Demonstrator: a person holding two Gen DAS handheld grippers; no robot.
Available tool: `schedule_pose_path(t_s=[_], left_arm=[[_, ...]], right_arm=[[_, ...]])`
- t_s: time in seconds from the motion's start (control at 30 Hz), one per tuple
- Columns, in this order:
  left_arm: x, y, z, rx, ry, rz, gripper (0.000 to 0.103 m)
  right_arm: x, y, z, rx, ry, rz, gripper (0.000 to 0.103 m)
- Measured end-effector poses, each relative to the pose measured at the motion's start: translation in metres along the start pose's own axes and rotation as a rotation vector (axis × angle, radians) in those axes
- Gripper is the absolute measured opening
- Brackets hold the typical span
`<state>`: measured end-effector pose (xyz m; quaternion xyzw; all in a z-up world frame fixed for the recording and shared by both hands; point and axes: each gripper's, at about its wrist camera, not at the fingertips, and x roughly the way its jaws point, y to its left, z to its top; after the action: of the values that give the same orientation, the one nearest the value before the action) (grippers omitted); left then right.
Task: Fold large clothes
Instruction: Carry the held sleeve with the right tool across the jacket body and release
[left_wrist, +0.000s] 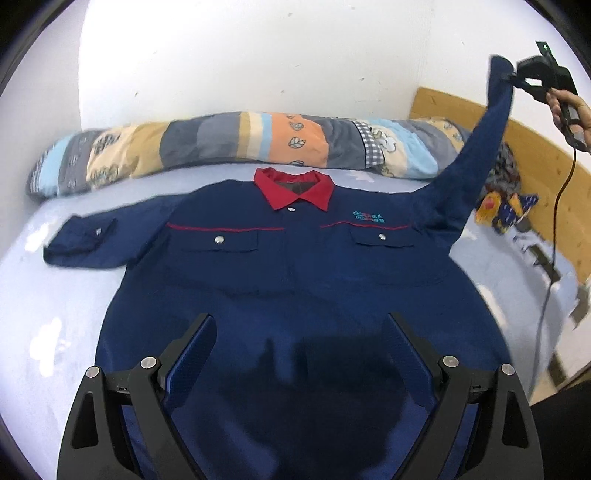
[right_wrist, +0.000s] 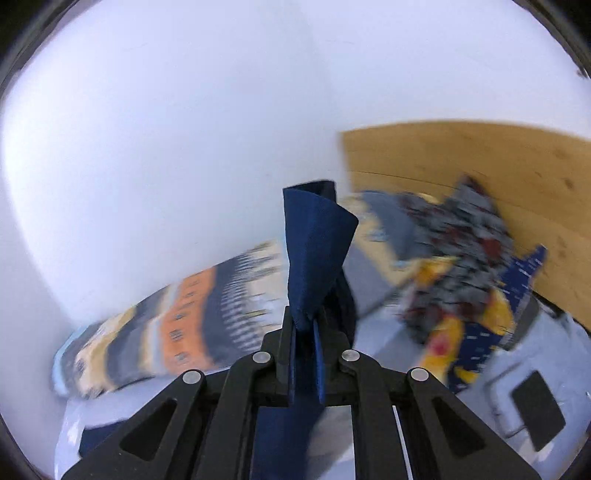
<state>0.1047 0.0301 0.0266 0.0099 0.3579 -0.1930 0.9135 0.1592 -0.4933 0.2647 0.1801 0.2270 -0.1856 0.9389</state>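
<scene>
Fingers of our right gripper (right_wrist: 304, 354) clench the sleeve (left_wrist: 476, 162) cuff high above the bed (left_wrist: 55, 295), while our left gripper's (left_wrist: 299, 354) fingers hover released over the shirt (left_wrist: 295, 266) hem.
</scene>
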Motion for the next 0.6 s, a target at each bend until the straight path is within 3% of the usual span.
schedule_pose_path(t_s=[0.17,0.3,0.43,0.6], left_arm=[[-0.031,0.037,-0.002,-0.062,-0.039,0.025,0.092],[-0.051,0.065,-0.015,-0.126,-0.040,0.012,0.092],[-0.057,0.079,-0.020,-0.136,-0.023,0.031,0.092],[-0.055,0.077,-0.014,-0.128,-0.015,0.037,0.092]], right_arm=[[0.011,0.145,-0.035,-0.133,0.073,0.145,0.009],[0.037,0.257,-0.101,-0.254,0.166,0.239,0.009],[0.086,0.354,-0.215,-0.388,0.302,0.280,0.009],[0.157,0.410,-0.383,-0.572,0.496,0.211,0.009]])
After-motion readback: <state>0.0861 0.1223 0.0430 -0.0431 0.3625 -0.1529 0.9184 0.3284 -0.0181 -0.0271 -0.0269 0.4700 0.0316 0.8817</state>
